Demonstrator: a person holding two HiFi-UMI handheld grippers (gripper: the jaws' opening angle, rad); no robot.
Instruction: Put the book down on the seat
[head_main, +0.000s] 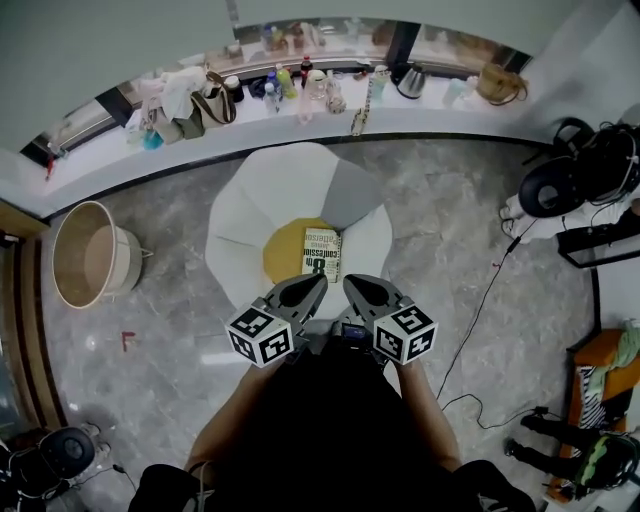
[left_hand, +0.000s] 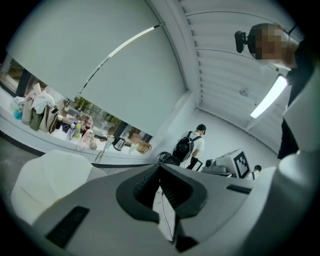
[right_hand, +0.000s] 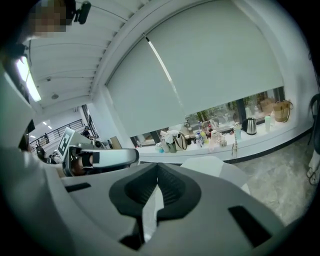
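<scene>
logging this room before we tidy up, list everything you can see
seat: one, white with a grey panel and yellow cushion, centre floor
book: one, pale yellow, flat on the seat
basket: one, tan, floor at left
kettle: one, grey, window ledge
bags: at least two, brown, ledge
bottles: several, mixed colours, ledge
left gripper: one, grey, shut, empty
right gripper: one, grey, shut, empty

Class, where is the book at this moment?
In the head view, the book lies flat on the yellow cushion of the white seat, near centre, just beyond the left hand-held gripper and the right hand-held gripper.
</scene>
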